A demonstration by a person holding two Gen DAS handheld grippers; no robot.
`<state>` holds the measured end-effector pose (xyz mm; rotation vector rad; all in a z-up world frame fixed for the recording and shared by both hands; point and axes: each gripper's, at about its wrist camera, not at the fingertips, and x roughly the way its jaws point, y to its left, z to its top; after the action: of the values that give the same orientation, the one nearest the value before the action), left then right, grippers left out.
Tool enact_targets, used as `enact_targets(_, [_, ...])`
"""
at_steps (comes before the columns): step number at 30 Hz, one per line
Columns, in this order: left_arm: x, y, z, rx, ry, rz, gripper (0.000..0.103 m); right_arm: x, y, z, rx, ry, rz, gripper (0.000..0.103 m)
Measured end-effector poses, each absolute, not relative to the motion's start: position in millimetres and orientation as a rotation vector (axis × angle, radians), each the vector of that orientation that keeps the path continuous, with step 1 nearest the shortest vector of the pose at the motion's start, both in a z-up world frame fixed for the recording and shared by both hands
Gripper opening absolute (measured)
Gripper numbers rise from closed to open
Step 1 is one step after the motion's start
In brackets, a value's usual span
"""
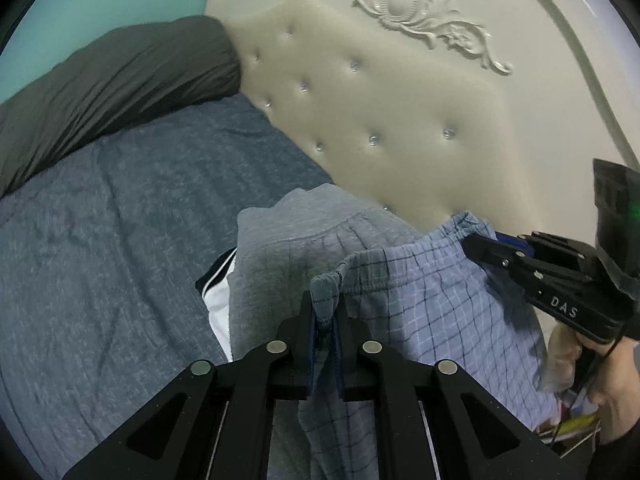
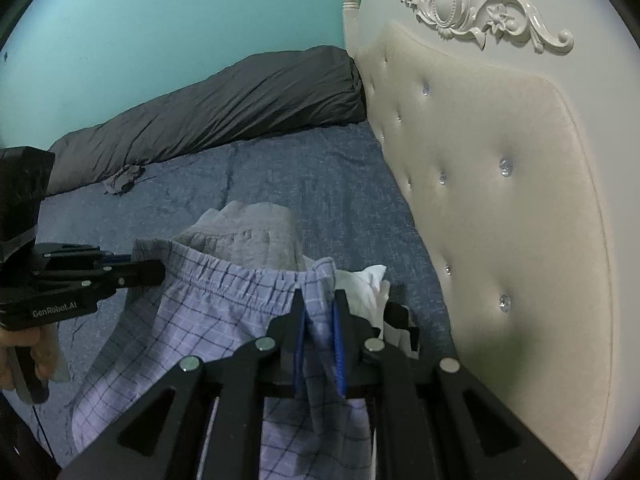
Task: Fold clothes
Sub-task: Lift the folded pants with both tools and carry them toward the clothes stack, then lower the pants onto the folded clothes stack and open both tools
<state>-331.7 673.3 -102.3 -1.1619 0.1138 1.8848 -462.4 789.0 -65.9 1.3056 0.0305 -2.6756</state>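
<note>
The left gripper (image 1: pixel 325 312) is clamped on a bunched corner of the waistband of the checked shorts (image 1: pixel 432 304), the fabric pinched between its two black fingers and hanging down between them. The right gripper (image 2: pixel 320 308) is likewise closed on the opposite end of the same waistband, a fold of cloth standing up between its blue-lined fingers (image 2: pixel 339 344). Between the two grips the elastic waistband is stretched out and gathered into small puckers, with the body of the shorts draping below it.

The shorts are pale blue with a grid of dark navy lines; the cloth looks thin and soft, and falls in loose folds toward the cameras. They are held up above the bed, in front of a heap of other clothes: a grey garment (image 1: pixel 280 248) lies just behind them, and a white piece with black trim (image 1: pixel 218 300) lies beside that.

All of this sits on a mottled blue bedspread (image 1: pixel 120 220). A dark grey rolled duvet (image 2: pixel 224 108) lies along the far edge against a turquoise wall (image 2: pixel 160 16). A cream tufted headboard (image 2: pixel 500 200) with a carved white ornament (image 2: pixel 480 4) stands close beside the clothes.
</note>
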Motion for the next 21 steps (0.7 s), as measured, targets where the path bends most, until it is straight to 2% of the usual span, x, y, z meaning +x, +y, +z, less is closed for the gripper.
enact_targets(2, [-331.9,674.4,-102.1,-1.159,0.115,1.887,0.010,-465.3,791.4,-63.6,1.307,0.019,-2.685,0.019])
enact_targets(4, [-332.2,670.8,-97.6,-1.149,0.113,1.894,0.016,-462.8,799.5,-58.7,1.293,-0.029,-2.705,0.028])
enact_targets(6, [-333.2,664.9,-89.4,-1.131,0.094,1.903,0.032,-458.5,806.5,-53.3,1.271,-0.076,-2.727,0.037])
enact_targets(8, [-334.2,658.1,-80.9,-1.114,0.074,1.909,0.040,-452.7,813.0,-46.4,1.231,-0.117,-2.747,0.037])
enact_targets(11, [-330.7,650.7,-69.4,-1.069,0.109,1.952,0.040,-440.7,816.5,-33.6,1.147,-0.132,-2.756,0.037])
enact_targets(13, [-325.9,652.7,-68.1,-1.045,0.146,1.942,0.039,-432.7,818.0,-25.0,1.089,-0.138,-2.759,0.026])
enact_targets(14, [-324.4,654.1,-69.1,-1.043,0.147,1.927,0.039,-430.8,816.3,-23.5,1.083,-0.127,-2.749,0.014])
enact_targets(17, [-315.5,656.2,-75.5,-1.053,0.151,1.901,0.038,-432.4,805.7,-29.0,1.133,-0.066,-2.697,0.008])
enact_targets(21, [-313.9,661.0,-89.6,-1.090,0.163,1.893,0.038,-439.2,806.5,-45.7,1.227,-0.065,-2.704,0.008])
